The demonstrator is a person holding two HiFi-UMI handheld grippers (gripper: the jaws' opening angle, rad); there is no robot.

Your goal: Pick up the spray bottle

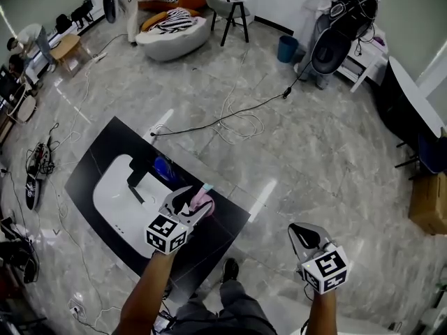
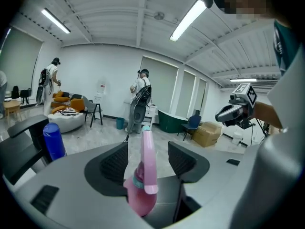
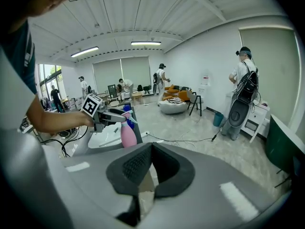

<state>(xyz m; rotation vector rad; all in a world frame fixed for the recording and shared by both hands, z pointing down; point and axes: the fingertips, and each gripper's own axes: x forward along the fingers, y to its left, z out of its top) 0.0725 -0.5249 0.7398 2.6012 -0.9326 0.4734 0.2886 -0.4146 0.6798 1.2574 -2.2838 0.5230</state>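
The left gripper [image 2: 147, 151] had its jaws spread wide, one on each side of the pink bottle [image 2: 141, 194]. In the left gripper view there was a gap between each pad and the spray head, so I judge that nothing pinched it yet. The bottle stood upright on the black table [image 1: 91, 166], at the right edge of the white basin [image 1: 112, 187], and a blue bottle [image 2: 53, 140] stood farther to the left. Its long axis went up and down, while the gripper came from the near side and pointed a little downward. The jaws therefore crossed the bottle at the neck and the upper body – a good place to close.

The right gripper [image 3: 151, 151] was well apart to the right, off the table, with its jaws pressed together and nothing between them. The left hand was clearly the nearer one.
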